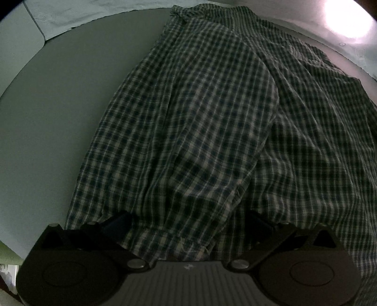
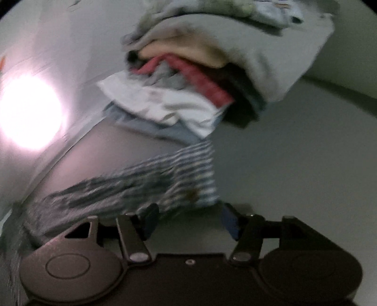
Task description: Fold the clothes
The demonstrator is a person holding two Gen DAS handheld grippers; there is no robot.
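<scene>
A dark green and white plaid garment (image 1: 200, 117) lies spread on the grey table (image 1: 59, 117), with one flap folded over its middle. My left gripper (image 1: 188, 223) hangs over the garment's near hem, open wide. Its fingers (image 1: 120, 221) stand apart with cloth lying loose beneath and between them. In the right wrist view, a blue and white striped garment (image 2: 165, 179) lies blurred on the table (image 2: 294, 164). My right gripper (image 2: 190, 219) is open just short of that garment's near corner, with nothing pinched between the pads.
A heap of mixed clothes (image 2: 212, 70), grey, tan, red and white, sits beyond the striped garment. A bright glare (image 2: 28, 115) shines on the pale surface at the left. A pale cloth (image 1: 59, 18) lies past the table's far edge.
</scene>
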